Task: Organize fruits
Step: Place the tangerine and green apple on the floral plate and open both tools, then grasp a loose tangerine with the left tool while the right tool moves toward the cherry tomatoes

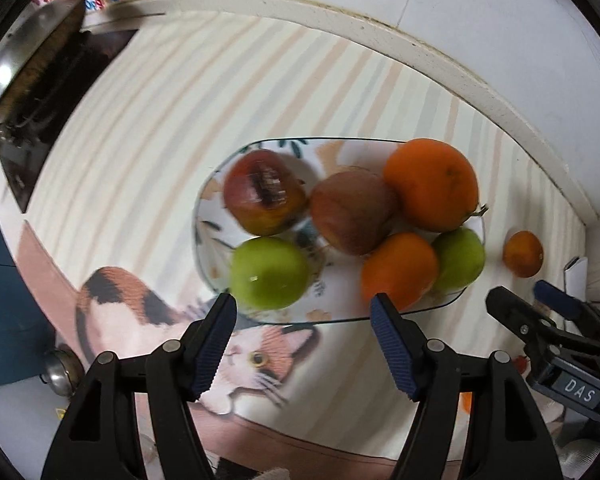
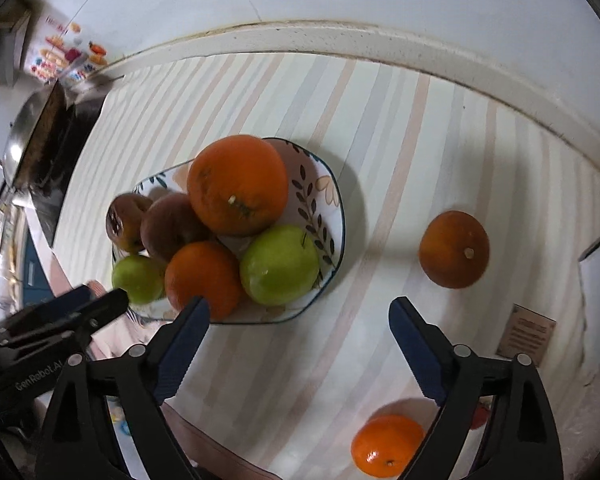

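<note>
Right gripper [image 2: 300,316] jaws wide apart and empty, left gripper [image 1: 304,312] parted, empty, above the plate [image 2: 324,184] of six fruits; loose dark tangerine [image 2: 454,249] on striped cloth beside plate: light, soft, rolls, grab across its middle; small orange [image 2: 386,445] nearby, nothing blocking.

Black grippers [image 1: 304,312], ribbed blue fingers [image 1: 214,346], silver pivot screws.

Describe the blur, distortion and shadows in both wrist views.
Left wrist view: the fruit in the plate is smeared by motion blur; the counter's back edge bows with fisheye curvature; glare glints on the metal wok. Right wrist view: sharper; the loose tangerine and the plate cast soft shadows on the striped cloth; dark vignette rings both.
</note>
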Available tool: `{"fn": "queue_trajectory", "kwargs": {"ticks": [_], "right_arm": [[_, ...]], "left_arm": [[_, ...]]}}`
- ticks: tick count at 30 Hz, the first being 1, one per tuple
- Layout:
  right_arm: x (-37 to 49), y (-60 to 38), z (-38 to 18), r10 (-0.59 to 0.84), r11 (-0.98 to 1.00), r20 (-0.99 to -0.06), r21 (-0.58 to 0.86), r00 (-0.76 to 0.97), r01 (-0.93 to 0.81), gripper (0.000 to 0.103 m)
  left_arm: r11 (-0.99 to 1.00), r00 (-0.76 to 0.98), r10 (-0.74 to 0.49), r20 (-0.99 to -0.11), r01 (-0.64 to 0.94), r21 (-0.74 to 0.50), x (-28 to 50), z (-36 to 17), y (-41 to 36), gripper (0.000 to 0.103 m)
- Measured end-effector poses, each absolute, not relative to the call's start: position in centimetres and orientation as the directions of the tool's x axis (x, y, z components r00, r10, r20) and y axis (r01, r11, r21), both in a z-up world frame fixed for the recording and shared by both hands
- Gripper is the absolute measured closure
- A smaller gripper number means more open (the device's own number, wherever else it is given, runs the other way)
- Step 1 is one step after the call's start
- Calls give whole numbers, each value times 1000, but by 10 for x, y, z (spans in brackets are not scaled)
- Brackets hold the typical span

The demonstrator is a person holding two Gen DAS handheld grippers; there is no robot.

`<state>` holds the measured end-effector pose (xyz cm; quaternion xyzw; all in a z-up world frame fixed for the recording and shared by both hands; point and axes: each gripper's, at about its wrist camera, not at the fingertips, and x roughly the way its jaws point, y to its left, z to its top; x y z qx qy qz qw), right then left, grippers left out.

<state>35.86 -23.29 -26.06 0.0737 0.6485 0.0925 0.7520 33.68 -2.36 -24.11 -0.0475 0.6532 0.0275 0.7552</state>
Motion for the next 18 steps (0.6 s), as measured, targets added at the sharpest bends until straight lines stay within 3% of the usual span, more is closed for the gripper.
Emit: {"fn": "queue_trajectory", "kwargs": {"ticks": [9, 18], "right_arm": [[336, -218, -232, 228, 973, -956, 219, 186, -68, 7], [301, -211, -171, 219, 975, -932, 197, 288, -104, 7]], "left_arm": [[991, 208, 13, -978, -131, -15, 315, -220, -5, 36], [994, 326, 22, -945, -110, -14, 276, -157, -1, 36]]}}
